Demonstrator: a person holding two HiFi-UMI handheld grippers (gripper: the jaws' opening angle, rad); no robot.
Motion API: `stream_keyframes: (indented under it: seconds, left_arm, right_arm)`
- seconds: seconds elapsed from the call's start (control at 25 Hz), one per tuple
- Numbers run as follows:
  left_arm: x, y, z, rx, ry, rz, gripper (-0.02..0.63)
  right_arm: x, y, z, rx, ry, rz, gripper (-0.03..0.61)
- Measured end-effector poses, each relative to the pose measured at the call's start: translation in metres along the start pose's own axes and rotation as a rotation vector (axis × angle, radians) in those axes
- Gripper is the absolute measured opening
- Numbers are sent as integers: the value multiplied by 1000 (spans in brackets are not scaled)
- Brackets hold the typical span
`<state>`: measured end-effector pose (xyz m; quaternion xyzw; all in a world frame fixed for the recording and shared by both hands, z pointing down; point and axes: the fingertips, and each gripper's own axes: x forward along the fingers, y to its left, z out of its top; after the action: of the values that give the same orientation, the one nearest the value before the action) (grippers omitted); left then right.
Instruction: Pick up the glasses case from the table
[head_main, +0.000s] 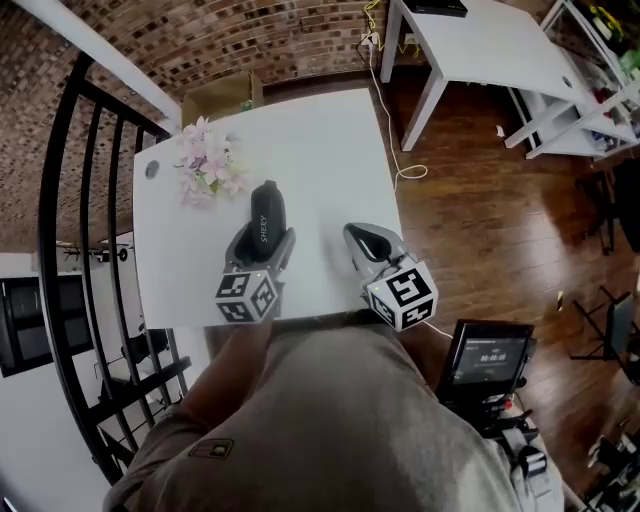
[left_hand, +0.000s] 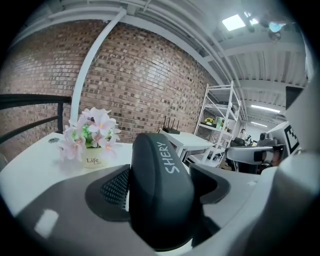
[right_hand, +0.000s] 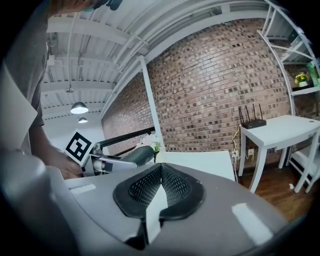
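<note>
Between the jaws of the left tongs (head_main: 263, 240) sits the dark glasses case (left_hand: 162, 192), clamped at its near end, with its far end pointing away over the white desk (head_main: 320, 140). Whether it is already off the desk, I cannot say surely. To lift well, I would hold the squeeze firm and raise it straight up, because the long case could tip down. To the right, the right tongs (right_hand: 159, 189) are pressed together with nothing inside. Ahead and left stands a small pot (left_hand: 92, 161) holding pink flowers (left_hand: 92, 127). The case is shut, its contents unseen.
</note>
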<state>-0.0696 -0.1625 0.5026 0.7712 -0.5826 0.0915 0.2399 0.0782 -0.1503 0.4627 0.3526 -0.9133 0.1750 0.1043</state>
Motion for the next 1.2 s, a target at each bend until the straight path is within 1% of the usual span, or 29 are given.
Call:
stream_keyframes:
  seconds: [0.24,0.44,0.84,1.2]
  left_arm:
    - [16,-14,0,16,15,-57,367]
    - [25,-24,9,14,1,-95,365]
    - [23,-33,11,9,-9,-154,365]
    - [16,-44,13,10,-19,-188,365]
  right_arm:
    - [1,-9,-1,18,-1,-24,11]
    - [0,-11,4,9,4,-32,12]
    - [1,-7,2,10,12,-49,11]
    - [-4,-3,1,17,10,-66,11]
